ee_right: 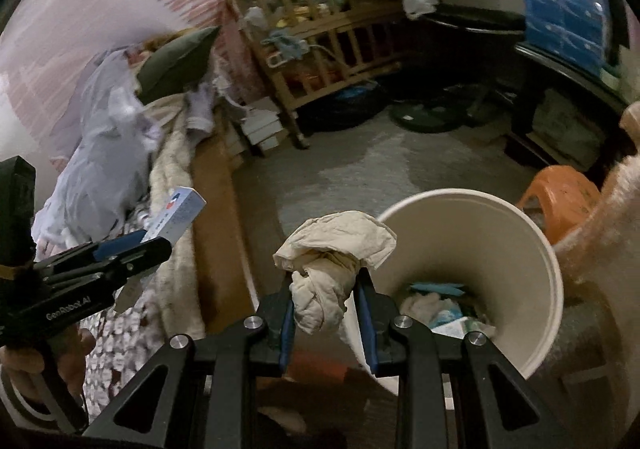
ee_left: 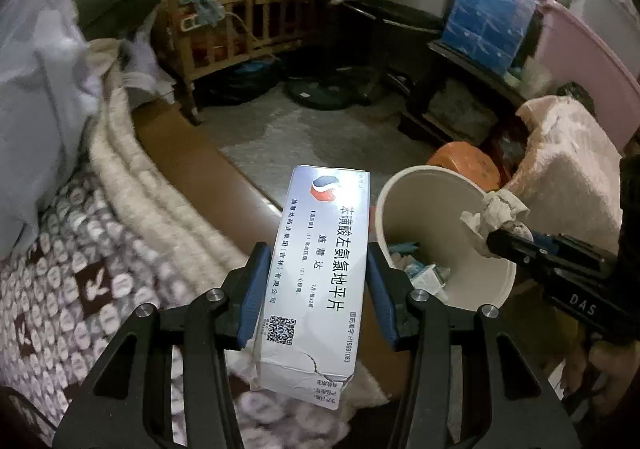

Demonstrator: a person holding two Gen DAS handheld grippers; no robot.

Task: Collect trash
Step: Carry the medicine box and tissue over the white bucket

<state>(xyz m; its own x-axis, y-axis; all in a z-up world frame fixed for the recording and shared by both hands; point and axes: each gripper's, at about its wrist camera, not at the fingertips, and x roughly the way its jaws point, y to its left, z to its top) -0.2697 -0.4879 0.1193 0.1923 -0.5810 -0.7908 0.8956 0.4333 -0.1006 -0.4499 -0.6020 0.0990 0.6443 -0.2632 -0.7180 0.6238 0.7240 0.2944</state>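
My left gripper [ee_left: 318, 261] is shut on a white medicine box [ee_left: 316, 273] with blue print, held lengthwise over the bed's edge. The same medicine box [ee_right: 176, 219] sticks out of the left gripper [ee_right: 150, 243] at the left of the right wrist view. My right gripper [ee_right: 324, 285] is shut on a crumpled beige tissue [ee_right: 332, 253], just left of the rim of a white waste bin [ee_right: 500, 233]. That bin [ee_left: 404, 205] holds paper scraps and stands on the floor beside the bed. The tissue [ee_left: 494, 215] hangs over its rim in the right gripper [ee_left: 506, 235].
A bed with a patterned quilt [ee_left: 72, 273] and a cream blanket [ee_left: 132, 177] lies left. An orange stool [ee_left: 466, 161] and a pink fluffy chair [ee_left: 568, 161] stand by the bin. A wooden crib [ee_left: 244, 9], dark shelves and a blue package [ee_left: 490, 15] line the back. Grey floor [ee_left: 288, 137] lies between.
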